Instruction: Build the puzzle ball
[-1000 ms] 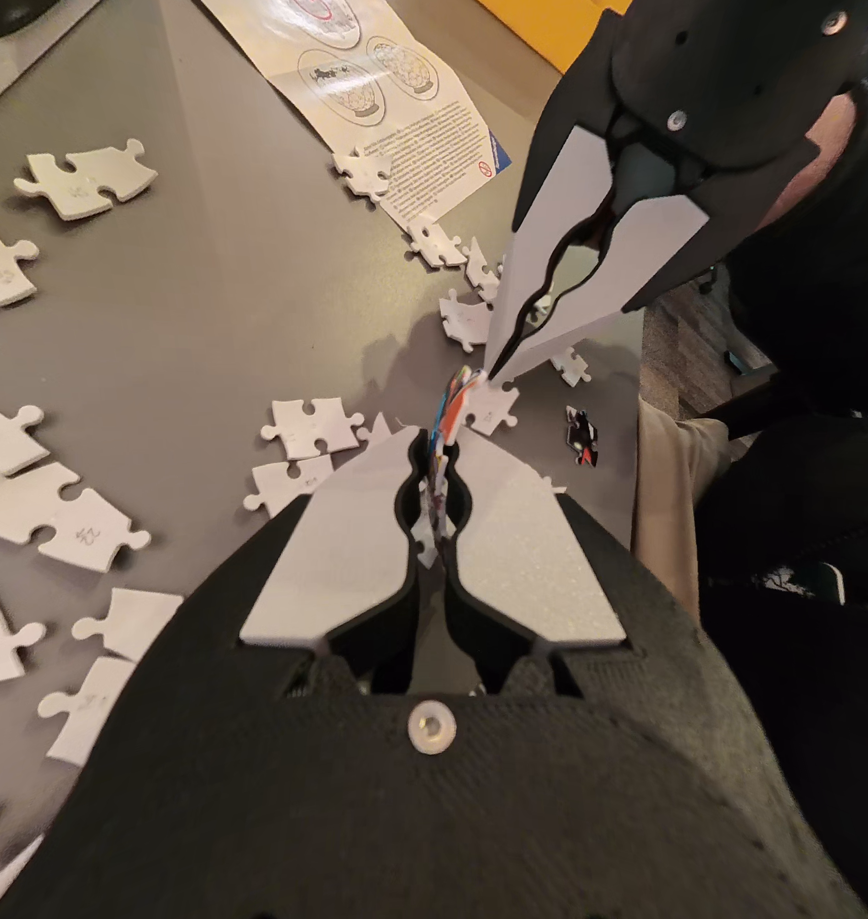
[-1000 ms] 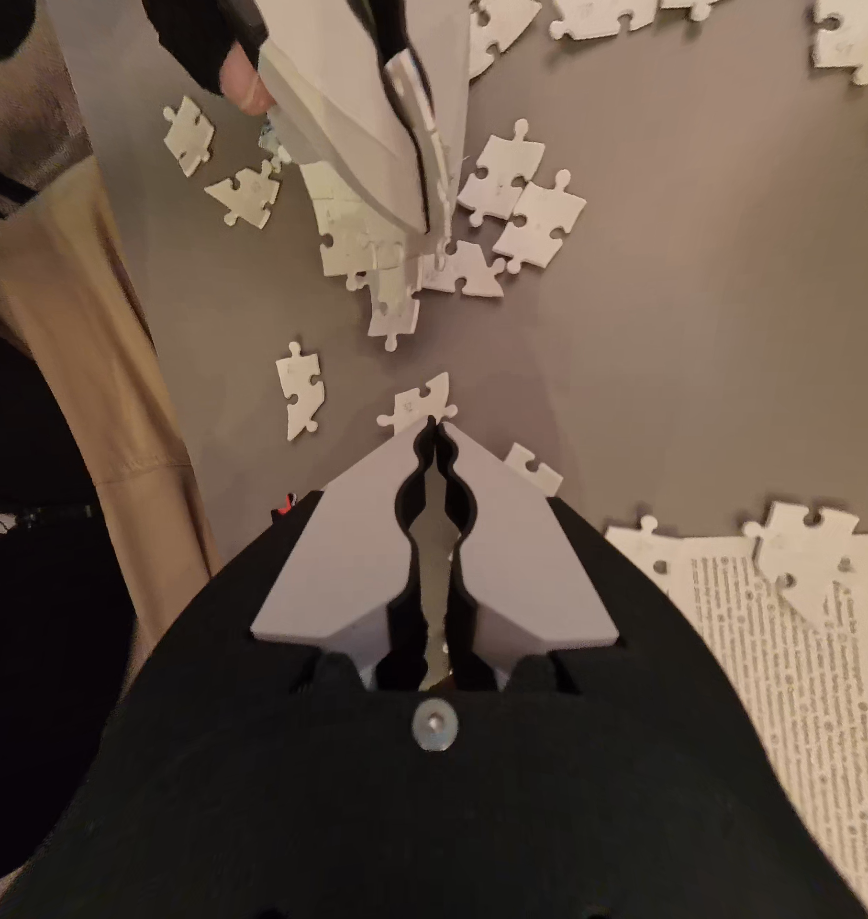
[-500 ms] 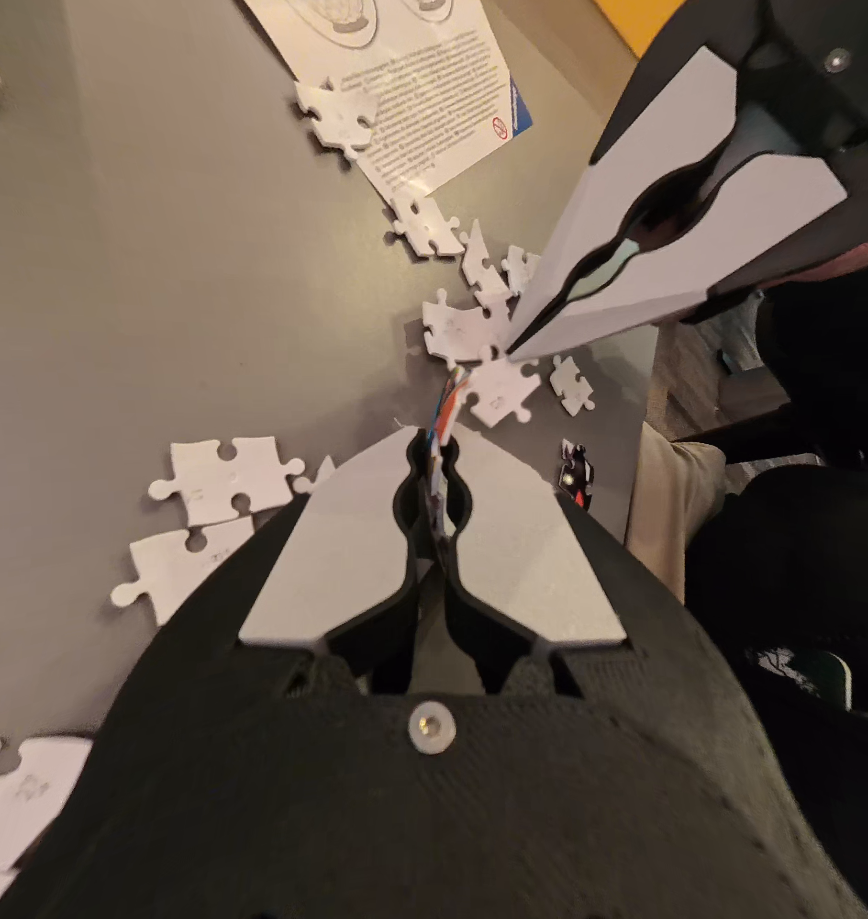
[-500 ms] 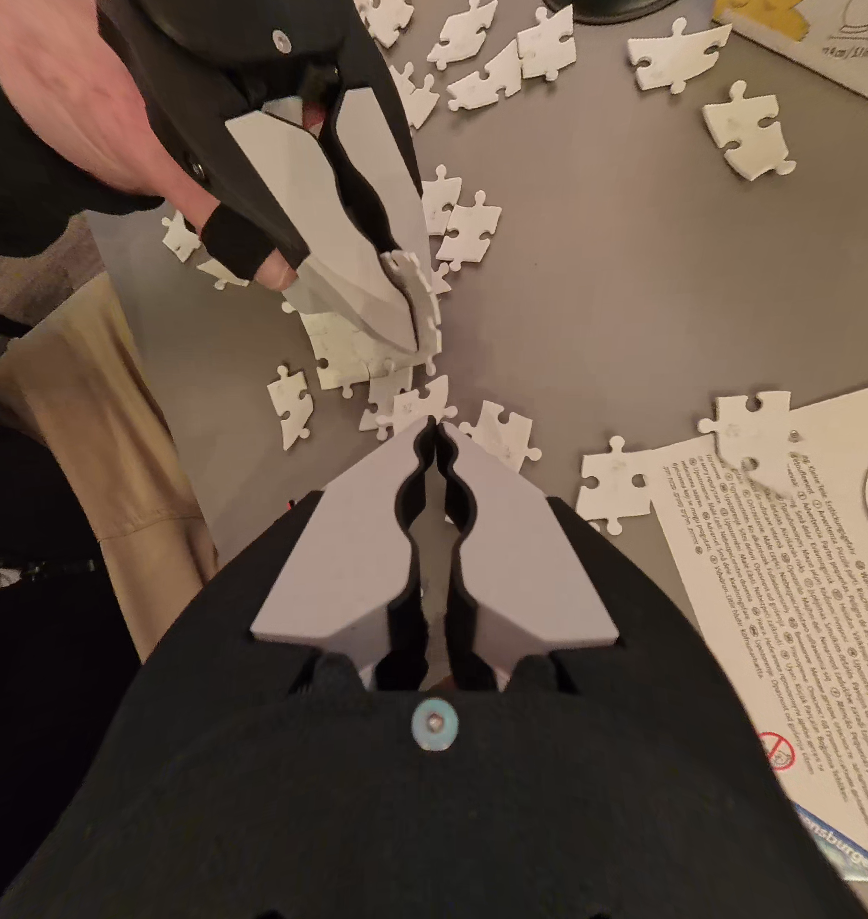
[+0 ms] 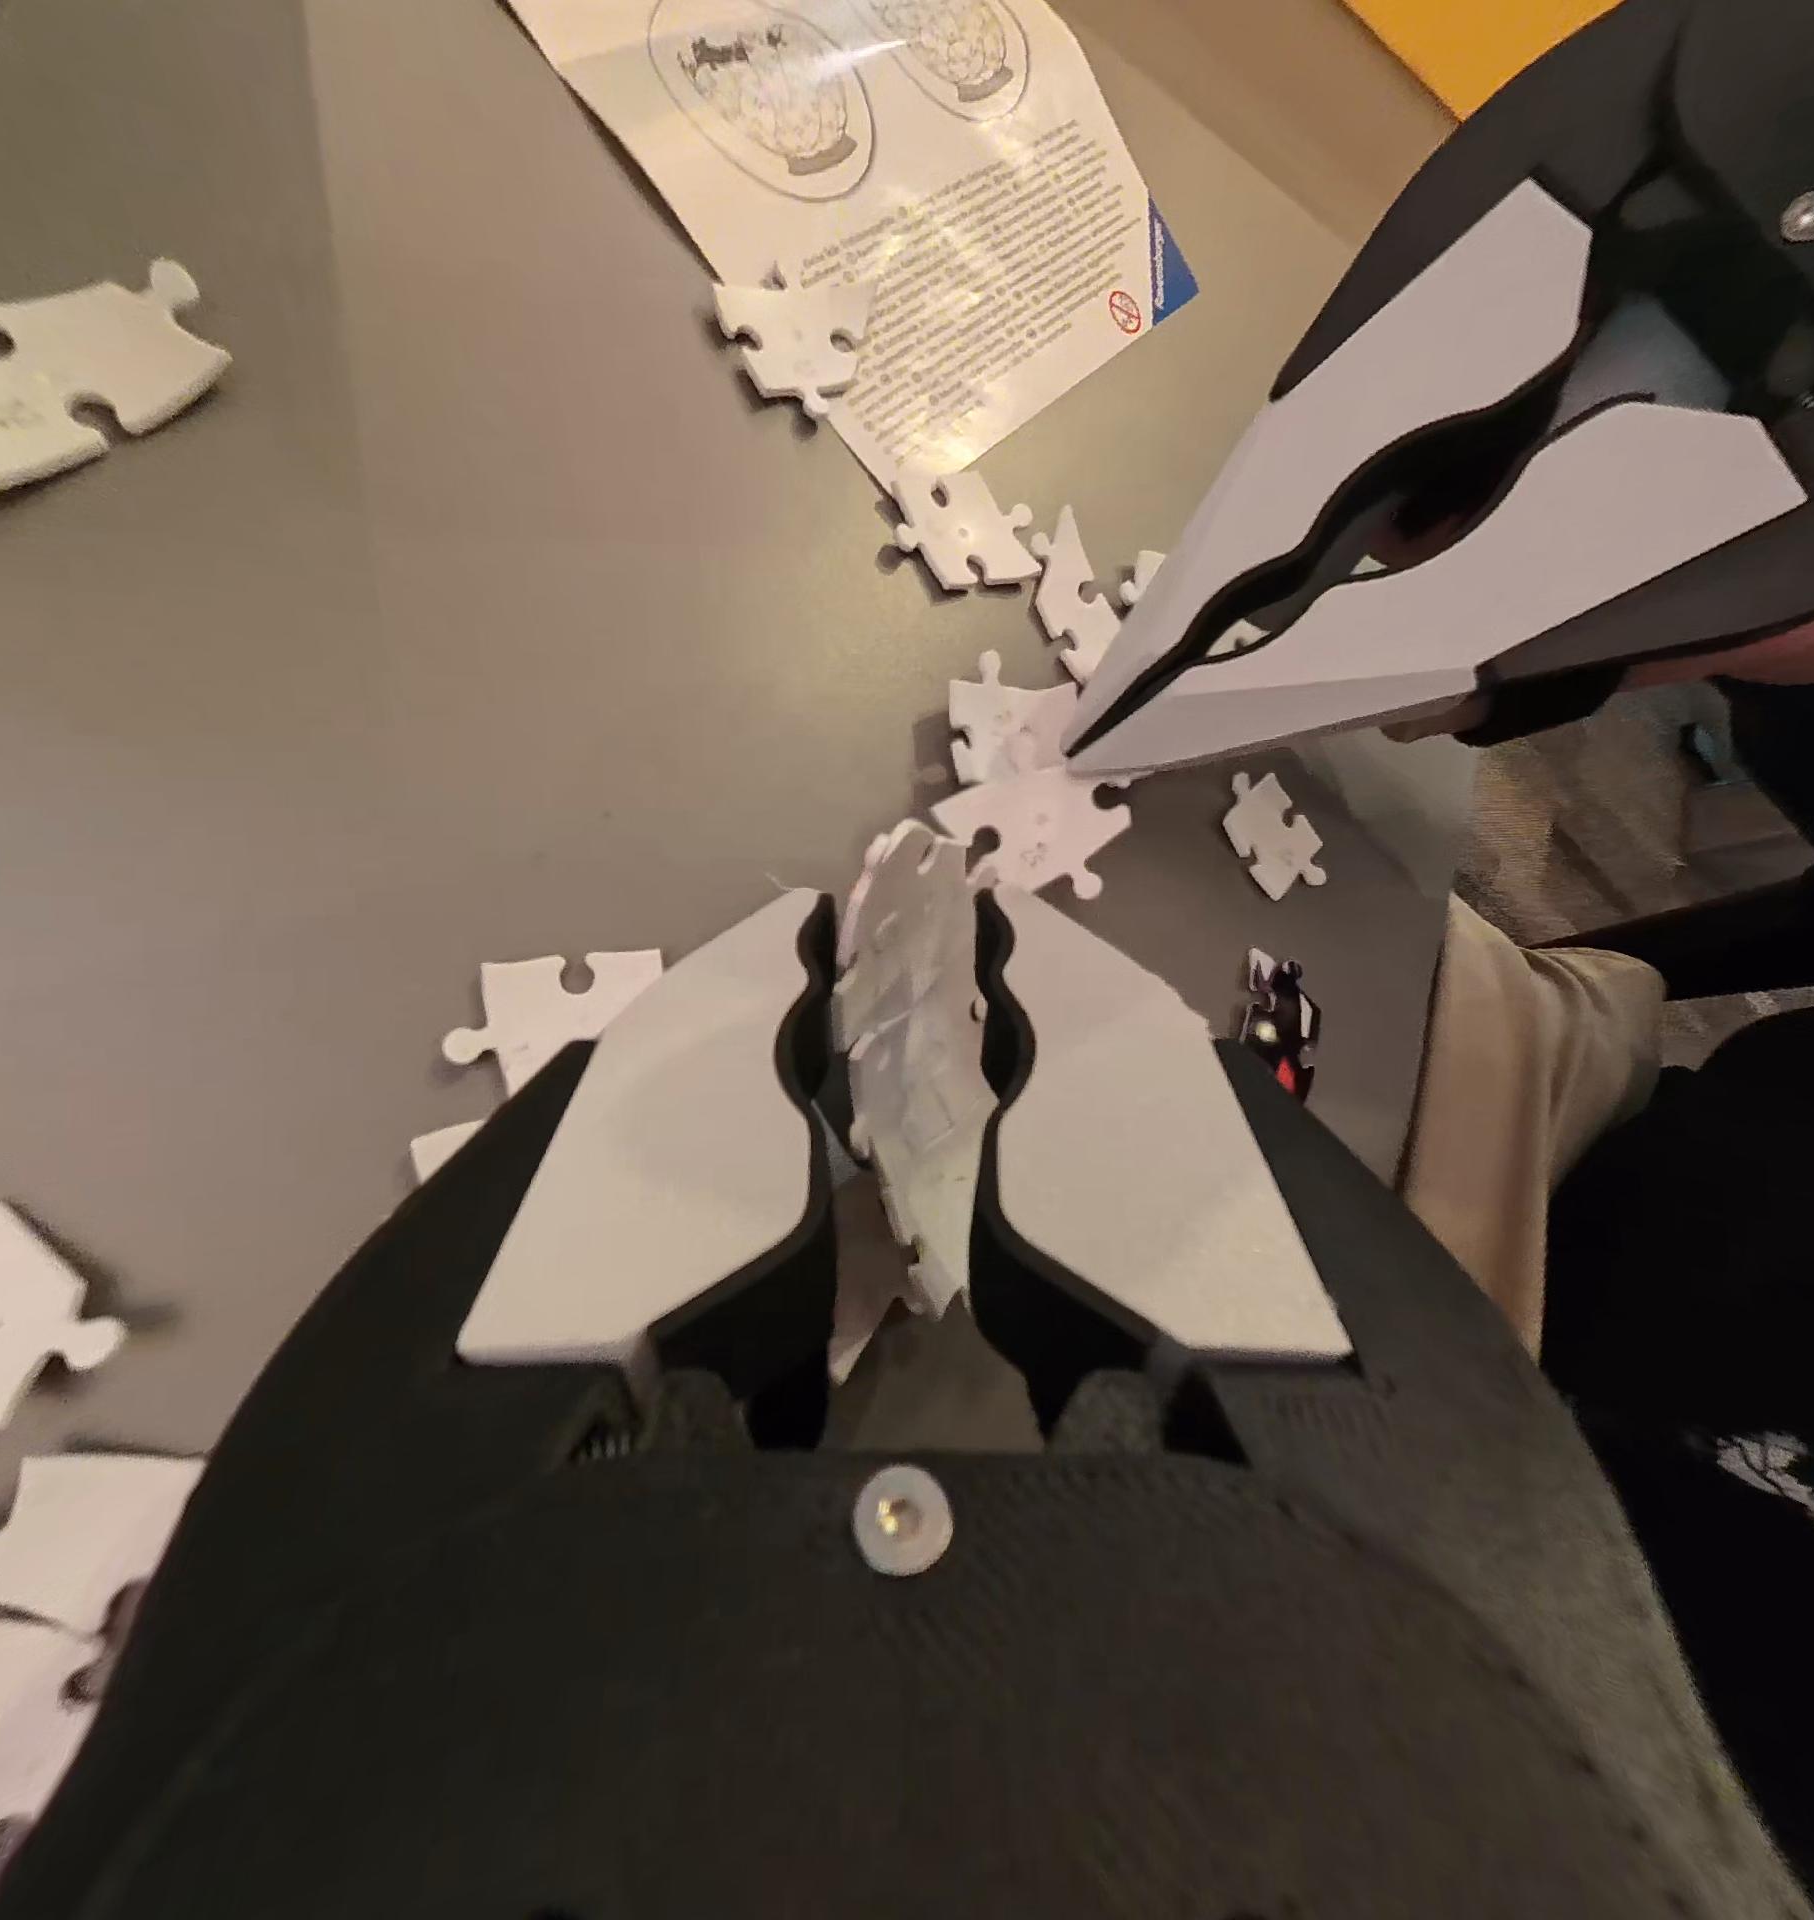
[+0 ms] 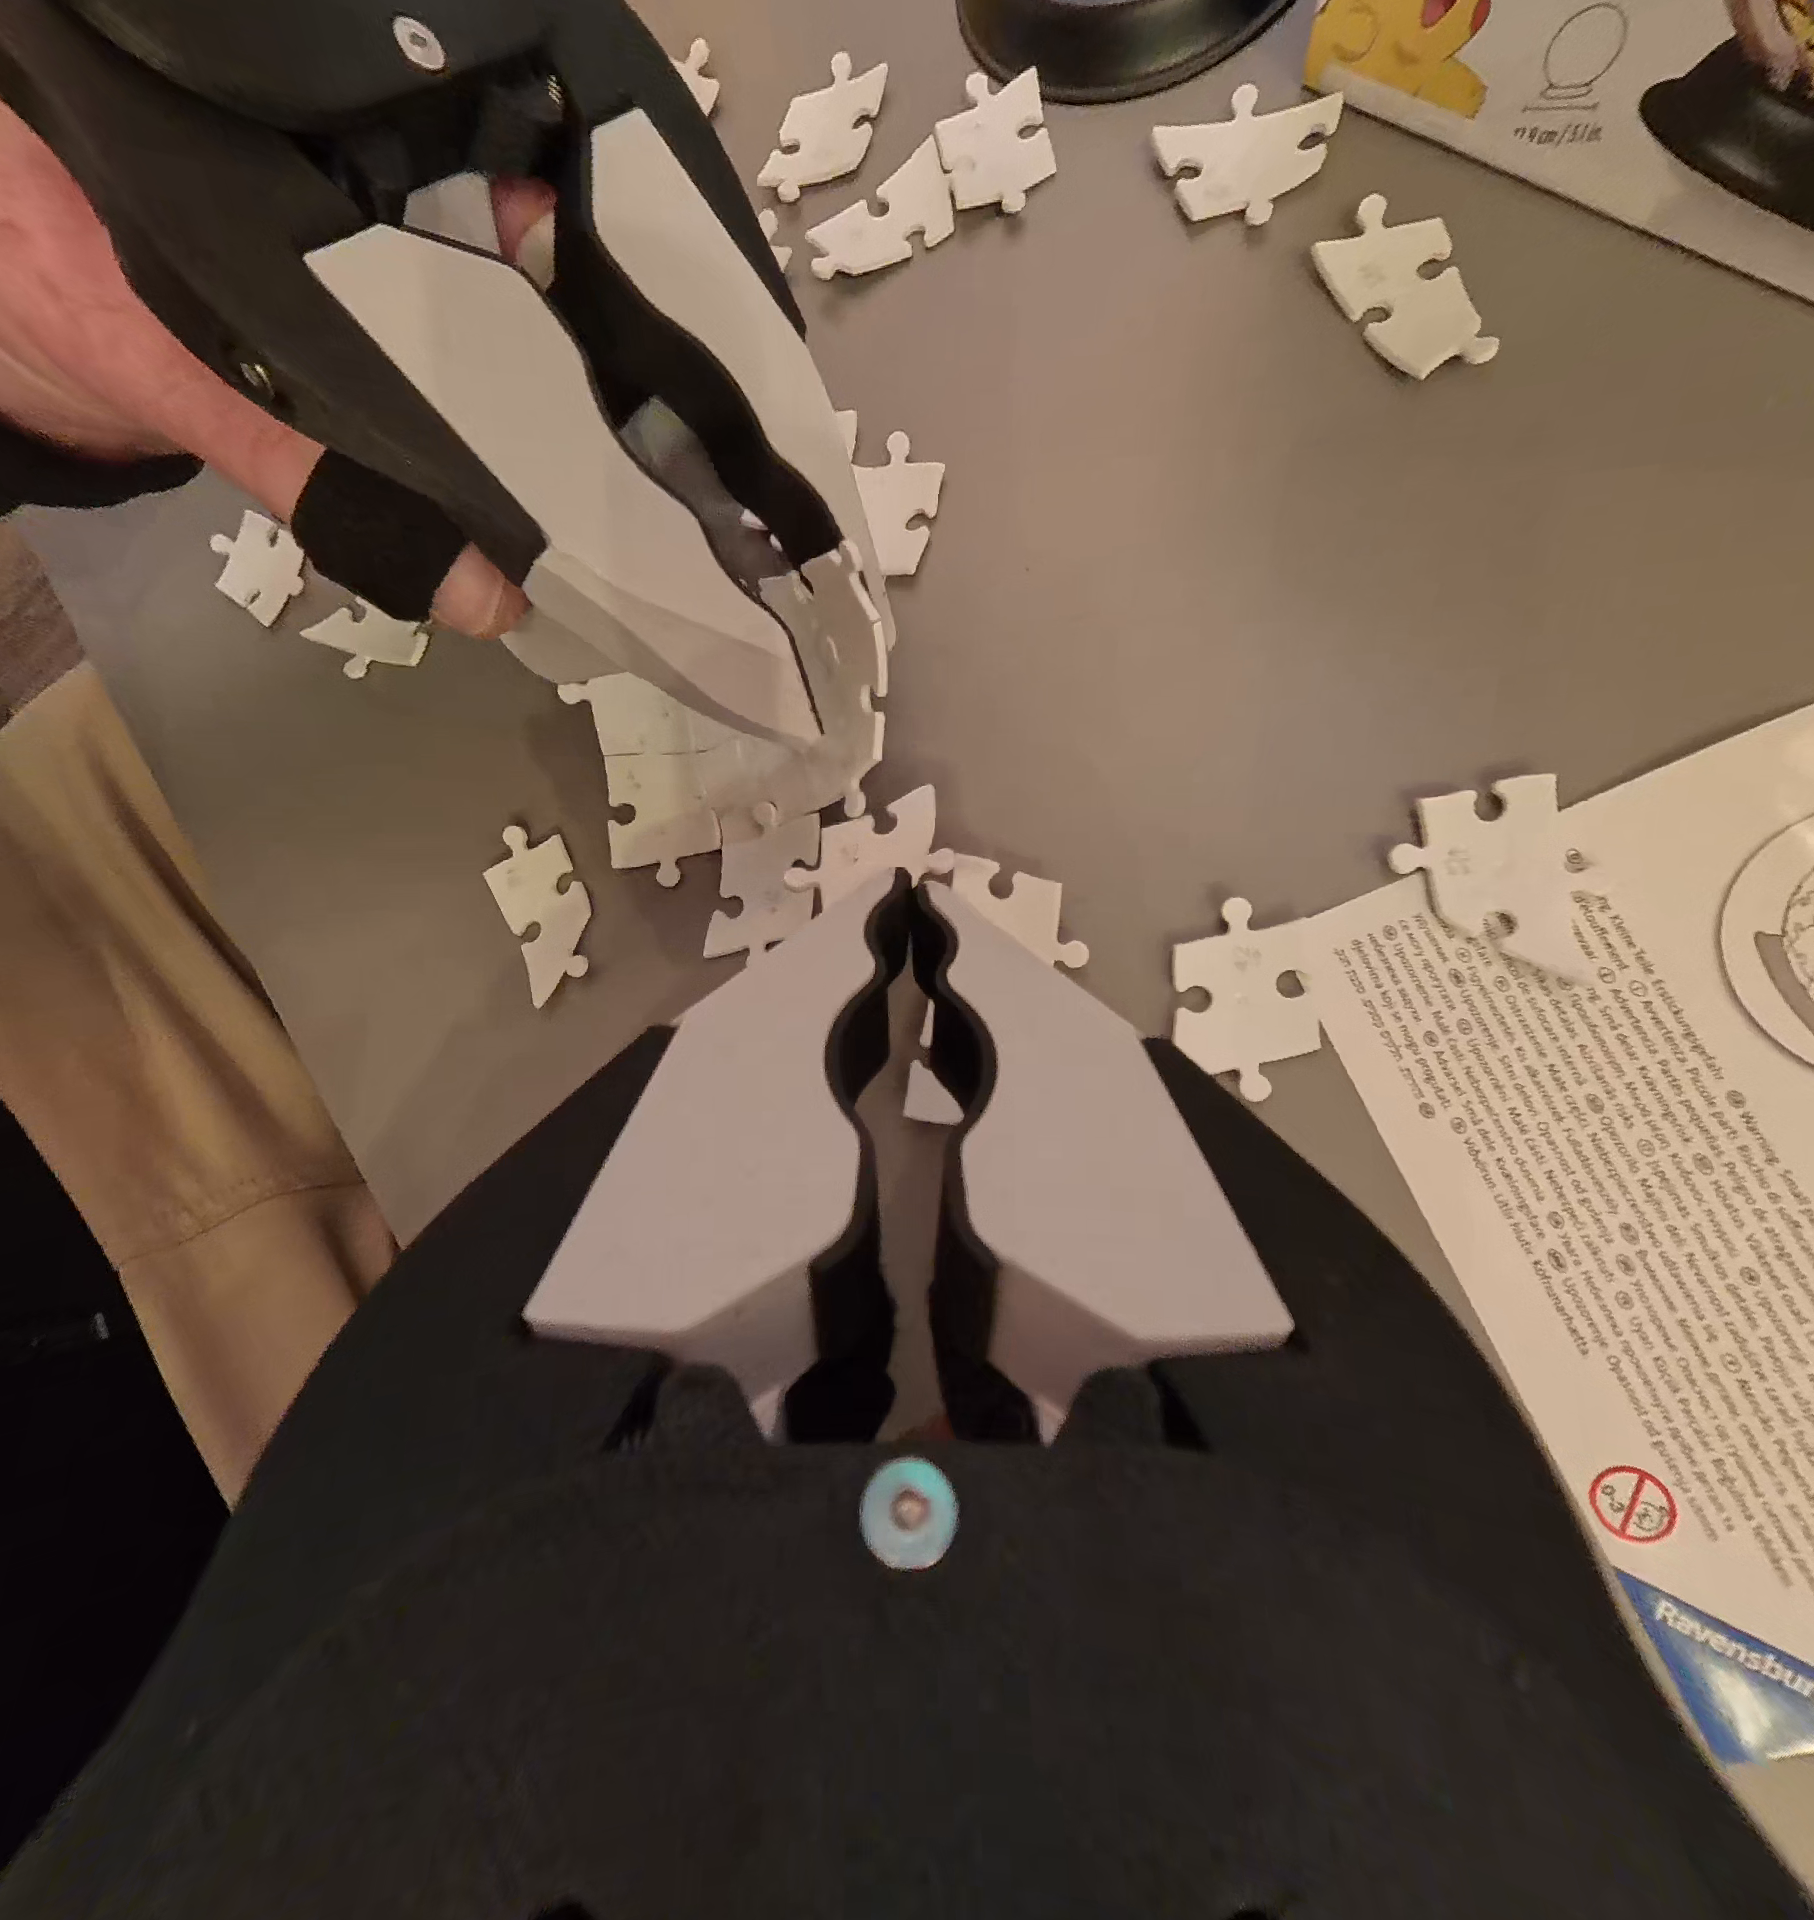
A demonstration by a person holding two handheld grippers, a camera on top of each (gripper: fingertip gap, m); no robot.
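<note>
My left gripper is open. A curved white section of joined puzzle pieces stands tilted in the gap between its fingers, blank side towards the camera. In the right wrist view the left gripper is at the upper left, with the section at its tips and reaching down to the table. My right gripper is shut and empty. Its tip touches a loose white piece lying on the grey table. The left wrist view shows the right gripper at that piece.
Several loose white pieces lie scattered about. A printed instruction sheet lies to the right, and also shows in the left wrist view. A box and a black stand are at the back. A colourful piece lies by the table edge, next to a beige trouser leg. There is about 4 cm between the tips of the two grippers.
My left gripper has opened, and the joined section it pinched edge-on now leans loose between the fingers. My right gripper has stayed shut and come down to a piece on the table.
</note>
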